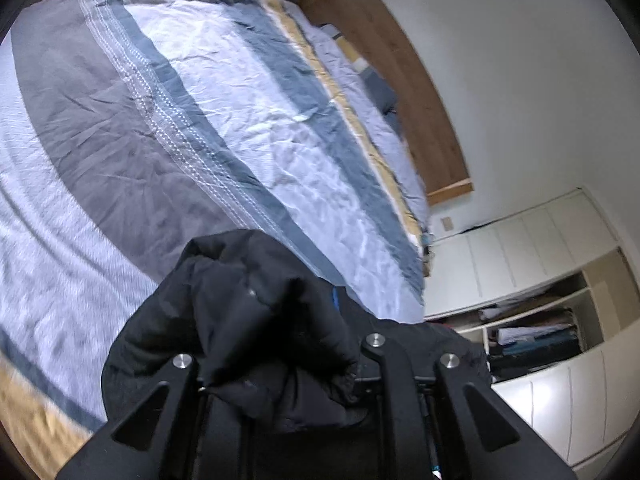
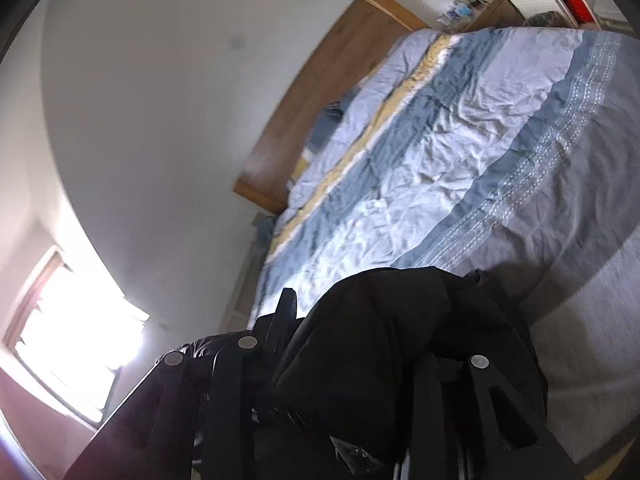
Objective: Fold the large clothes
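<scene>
Black padded jacket (image 1: 256, 320) fills the bottom of the left wrist view, bunched over the left gripper (image 1: 280, 364), whose jaws are narrow and clamped on a fold of the fabric; fingertips are buried in cloth. The jacket hangs above the near edge of the bed (image 1: 200, 120), which has a striped duvet in lilac, grey, blue and tan. Wooden headboard (image 1: 400, 72) at the bed's far end, white wardrobe (image 1: 540, 248) with open shelves beside the bed. Right wrist view: same jacket (image 2: 400, 340) piled over the right gripper (image 2: 360, 360), cloth sits between its jaws, but whether the pads press on it I cannot tell. One black finger (image 2: 286, 312) sticks up just beside the bundle. Bed (image 2: 480, 140) lies beyond the jacket, bright window (image 2: 76, 336) well apart from it.
</scene>
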